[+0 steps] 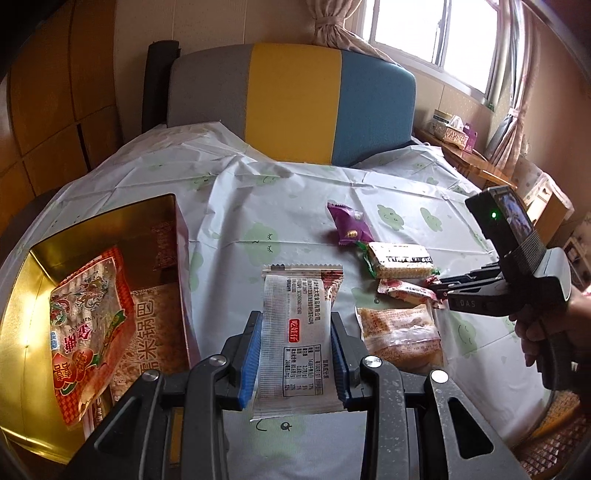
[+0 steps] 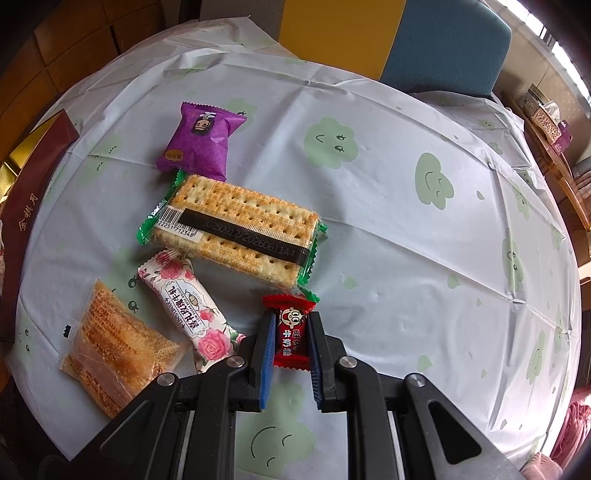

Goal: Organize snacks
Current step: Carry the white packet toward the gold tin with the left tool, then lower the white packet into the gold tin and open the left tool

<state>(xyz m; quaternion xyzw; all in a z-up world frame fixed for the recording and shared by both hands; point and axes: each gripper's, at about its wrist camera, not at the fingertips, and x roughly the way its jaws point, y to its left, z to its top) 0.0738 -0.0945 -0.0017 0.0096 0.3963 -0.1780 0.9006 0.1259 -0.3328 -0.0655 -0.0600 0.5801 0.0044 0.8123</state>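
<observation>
left gripper (image 1: 297, 354) clamped on white pack (image 1: 295, 332), long side pointing away | box (image 1: 177, 236) lay just left of it | right gripper (image 2: 290, 354) clamped on red candy (image 2: 291, 332)

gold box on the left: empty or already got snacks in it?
Not empty. The open gold box holds a red patterned snack bag leaning on its inner wall, and beside it a printed pack lies on the bottom.

Home dining room: plastic tablecloth (image 1: 295, 192) with cloud faces, upholstered chair (image 1: 295, 99) far side, curtained window (image 1: 424, 33) far right.
</observation>
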